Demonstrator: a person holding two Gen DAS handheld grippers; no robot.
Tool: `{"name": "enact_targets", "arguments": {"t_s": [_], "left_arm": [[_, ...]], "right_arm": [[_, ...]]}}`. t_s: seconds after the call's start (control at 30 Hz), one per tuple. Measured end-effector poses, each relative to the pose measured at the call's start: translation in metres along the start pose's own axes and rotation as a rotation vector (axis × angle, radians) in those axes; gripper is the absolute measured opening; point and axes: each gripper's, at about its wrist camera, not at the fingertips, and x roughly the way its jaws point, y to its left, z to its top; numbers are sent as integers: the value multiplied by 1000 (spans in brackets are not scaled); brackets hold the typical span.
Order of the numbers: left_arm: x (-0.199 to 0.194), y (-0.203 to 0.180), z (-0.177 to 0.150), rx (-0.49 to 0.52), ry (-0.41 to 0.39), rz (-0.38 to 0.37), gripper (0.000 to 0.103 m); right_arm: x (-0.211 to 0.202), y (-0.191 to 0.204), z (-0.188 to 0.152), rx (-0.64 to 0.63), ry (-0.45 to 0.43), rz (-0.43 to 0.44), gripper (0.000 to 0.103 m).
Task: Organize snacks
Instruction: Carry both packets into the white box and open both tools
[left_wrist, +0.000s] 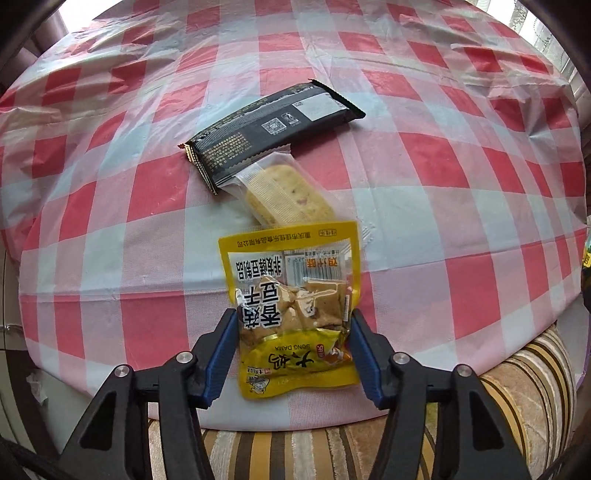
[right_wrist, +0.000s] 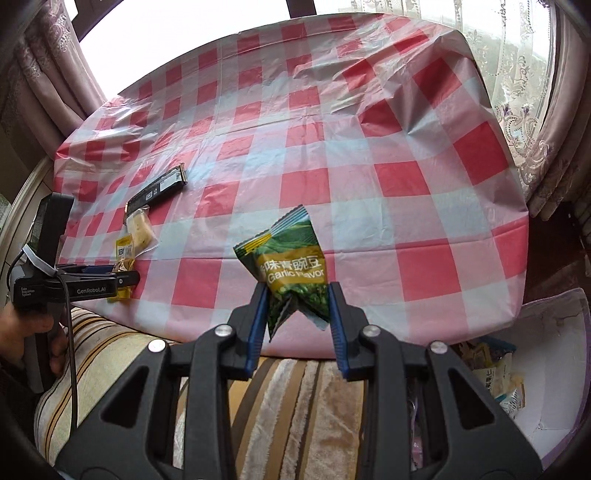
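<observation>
The left tongs (left_wrist: 293, 345) have a yellow packet (left_wrist: 295, 306) of dried tofu between their blue pads (left_wrist: 221, 354). The pads stand at the packet's two side edges near its lower half, but whether they press on it I cannot tell. The packet lies flat near the front edge of the bench (left_wrist: 461, 221), which is covered with a red and white checked plastic cloth.

From the yellow packet, at 12 o'clock and partly under its top edge, lies a clear-wrapped cake slice (left_wrist: 286, 194). Further on, toward 11 o'clock, a long black bar wrapper (left_wrist: 269, 125) lies slantwise, its near end overlapping the cake slice's wrapper.

The right tongs (right_wrist: 297, 317) pinch a green packet (right_wrist: 291, 266) of garlic peas by its lower corner. The packet is crumpled between the pads and stands up above the front part of the cloth, lifted clear of it.

In the right wrist view the left tongs (right_wrist: 123, 278) show at 9 o'clock, held by a hand (right_wrist: 22, 332), with the yellow packet, cake slice and black wrapper in a row beyond them. At 4 o'clock, below the bench's edge, a white box (right_wrist: 546, 332) holds several more snack packets (right_wrist: 495, 373). A striped cushion (right_wrist: 295, 387) lies along the near side of the bench.
</observation>
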Motion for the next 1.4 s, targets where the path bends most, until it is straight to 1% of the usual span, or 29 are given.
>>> {"name": "enact_targets", "arguments": {"t_s": [0.03, 0.07, 0.17, 0.33, 0.4, 0.5, 0.57, 0.63, 0.73, 0.87, 0.97, 1.03, 1.07, 1.13, 1.2, 1.23, 1.27, 1.33, 1.4], "left_arm": [[-1, -4, -1, 12, 7, -5, 58], [-2, -8, -2, 15, 19, -32, 58], [-9, -15, -3, 0, 18, -105, 57], [-30, -43, -2, 29, -20, -130, 57], [-40, -59, -3, 62, -45, -155, 57], [-58, -98, -4, 140, -82, -232, 58], [-70, -130, -6, 207, -108, -288, 58], [-80, -166, -11, 283, -125, -365, 58], [-83, -215, -19, 379, -105, -483, 58], [-81, -281, -34, 521, -63, -586, 58], [-77, -317, -49, 596, -24, -625, 59], [-71, -333, -54, 619, -4, -636, 61], [-68, -340, -56, 630, 13, -644, 65], [-64, -346, -59, 641, 38, -657, 71], [-66, -344, -57, 624, 33, -676, 75], [-67, -341, -54, 606, 27, -689, 80], [-68, -336, -50, 578, 14, -702, 83], [-71, -322, -43, 521, -26, -717, 83], [-76, -307, -37, 461, -83, -734, 83]], "right_arm": [[-2, -5, -2, 11, -1, 0, 36], [-4, -10, -5, 22, -3, 1, 36], [-10, -23, -12, 57, -13, 2, 36], [-19, -44, -22, 109, -26, 6, 36], [-23, -55, -27, 136, -30, 2, 36], [-29, -78, -38, 185, -32, -20, 36], [-34, -98, -47, 223, -29, -54, 36], [-40, -120, -58, 269, -22, -92, 35], [-48, -153, -75, 333, -10, -150, 35], [-57, -188, -92, 403, 4, -220, 35], [-62, -205, -98, 435, 6, -249, 36], [-64, -211, -99, 450, 6, -254, 36], [-63, -214, -100, 458, 9, -256, 38], [-64, -217, -100, 464, 15, -275, 39], [-64, -218, -98, 467, 14, -281, 42], [-64, -218, -97, 467, 13, -282, 47], [-65, -218, -96, 468, 10, -285, 55], [-68, -216, -92, 465, -8, -296, 65], [-72, -211, -86, 455, -40, -303, 67]]}}
